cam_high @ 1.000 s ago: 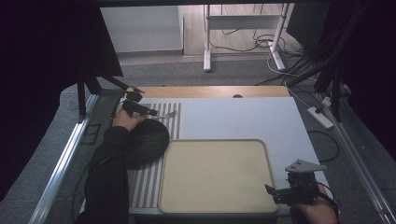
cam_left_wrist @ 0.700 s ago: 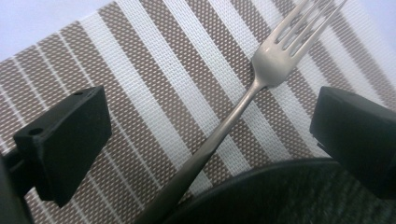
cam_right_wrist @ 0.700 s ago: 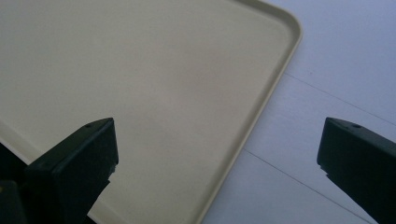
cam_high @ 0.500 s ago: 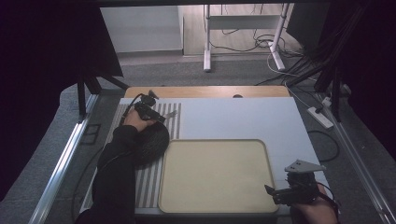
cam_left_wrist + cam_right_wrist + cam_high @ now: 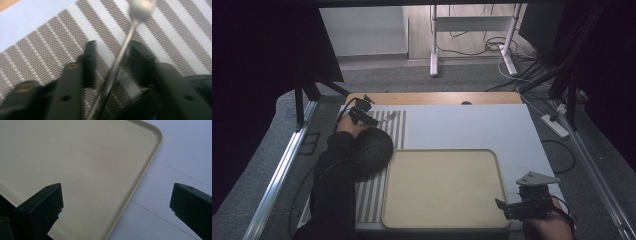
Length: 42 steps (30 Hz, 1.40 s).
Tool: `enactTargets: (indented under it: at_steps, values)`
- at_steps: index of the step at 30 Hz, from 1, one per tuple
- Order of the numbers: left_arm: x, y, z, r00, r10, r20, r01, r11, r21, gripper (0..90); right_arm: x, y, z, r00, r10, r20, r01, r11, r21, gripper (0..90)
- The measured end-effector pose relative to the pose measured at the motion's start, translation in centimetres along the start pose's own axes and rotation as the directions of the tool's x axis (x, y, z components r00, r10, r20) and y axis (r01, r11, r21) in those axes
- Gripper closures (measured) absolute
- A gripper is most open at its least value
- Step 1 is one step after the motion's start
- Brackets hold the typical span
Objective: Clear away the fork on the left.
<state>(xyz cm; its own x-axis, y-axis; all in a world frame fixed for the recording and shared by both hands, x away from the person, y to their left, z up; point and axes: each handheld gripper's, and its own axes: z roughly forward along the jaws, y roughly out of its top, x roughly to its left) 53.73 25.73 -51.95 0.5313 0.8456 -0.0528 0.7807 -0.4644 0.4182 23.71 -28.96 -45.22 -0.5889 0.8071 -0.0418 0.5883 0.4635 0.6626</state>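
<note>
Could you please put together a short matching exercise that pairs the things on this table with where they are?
Things:
1. fork
2. beige tray
3. dark round mat
4. right claw

Places:
A. at the tray's near right corner
B. between the left claw's open jaws, on the striped placemat
C. under the person's left forearm
D. in the middle of the table, nothing on it

Pairs: 1-B, 2-D, 3-C, 4-A
</note>
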Motion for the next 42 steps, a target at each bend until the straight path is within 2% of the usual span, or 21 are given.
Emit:
enactTargets:
  at_steps: [1,5,6,7,9,11,16,20,21,22,25,28,30,31,33,37,42]
  values:
    - [0.0,-0.1,-0.1,0.9998,0.019,0.009,-0.019,0.9998,-0.001,76.4,0.0,0.0,0.0,1.0,0.0,-0.001,0.0,1.0,-0.001,0.0]
    - [-0.2,0.0,-0.1,0.9979,0.064,0.002,-0.064,0.9979,0.004,83.7,0.0,0.0,0.0,1.0,-0.003,-0.001,0.003,1.0,0.0,0.0]
    - [-0.1,0.1,-0.1,0.9982,0.06,0.006,-0.06,0.9982,0.008,84.8,0.0,0.0,0.0,1.0,-0.002,-0.001,0.002,1.0,0.0,0.0]
    - [-0.2,0.1,-0.1,0.9972,0.074,0.0,-0.074,0.9972,0.009,85.0,0.0,0.0,0.0,1.0,-0.002,-0.001,0.002,1.0,0.0,0.0]
    - [-0.6,0.0,-0.1,0.9906,0.126,-0.054,-0.126,0.9921,0.008,85.1,0.0,0.0,0.0,1.0,-0.002,-0.001,0.002,1.0,-0.001,0.0]
    - [-0.6,-0.1,-0.2,0.9902,0.129,-0.054,-0.129,0.9917,0.0,85.1,0.0,0.0,0.0,1.0,0.0,-0.002,0.0,1.0,-0.001,0.0]
    - [0.0,-0.2,-1.6,0.9873,0.128,-0.093,-0.129,0.9916,-0.003,85.1,0.0,0.0,0.0,1.0,-0.001,-0.002,0.001,1.0,-0.001,0.0]
    - [0.2,-0.3,-3.0,0.9727,0.165,-0.163,-0.162,0.9862,0.036,85.2,0.0,0.0,0.0,1.0,-0.002,-0.002,0.002,1.0,0.001,0.0]
    - [0.4,-0.4,-3.3,0.9741,0.158,-0.161,-0.155,0.9874,0.034,85.2,0.0,0.0,0.0,1.0,-0.003,-0.002,0.003,1.0,0.001,0.0]
    - [0.4,-0.5,-3.7,0.9711,0.162,-0.175,-0.158,0.9867,0.035,85.2,0.0,0.0,0.1,1.0,-0.003,-0.002,0.003,1.0,0.001,0.0]
    - [0.8,-0.8,-4.5,0.973,0.155,-0.171,-0.15,0.9878,0.043,85.2,0.0,0.0,0.0,1.0,-0.003,-0.001,0.003,1.0,0.002,0.0]
    - [0.8,-1.0,-5.0,0.9799,0.145,-0.137,-0.14,0.9891,0.045,85.1,0.0,0.0,0.0,1.0,-0.003,0.0,0.003,1.0,0.003,0.0]
    - [0.7,-1.3,-5.3,0.9865,0.119,-0.112,-0.115,0.9926,0.038,85.1,0.0,0.0,0.0,1.0,-0.002,0.0,0.002,1.0,0.0,0.0]
    - [0.7,-1.4,-5.4,0.9878,0.117,-0.103,-0.113,0.9929,0.037,85.1,0.0,0.0,0.0,1.0,-0.002,0.0,0.002,1.0,0.0,0.0]
    - [0.6,-1.7,-5.7,0.9942,0.084,-0.067,-0.082,0.9963,0.024,85.1,0.0,0.0,0.0,1.0,-0.001,0.0,0.001,1.0,-0.003,0.0]
    - [-0.1,-2.6,-5.9,0.9972,0.07,-0.027,-0.07,0.9975,0.01,85.1,0.0,0.0,0.0,1.0,-0.001,0.0,0.001,1.0,-0.002,0.0]
    - [-1.1,-3.7,-6.1,0.9978,0.066,0.012,-0.066,0.9978,0.007,85.1,0.1,0.0,0.0,1.0,-0.003,0.001,0.003,1.0,-0.002,0.0]
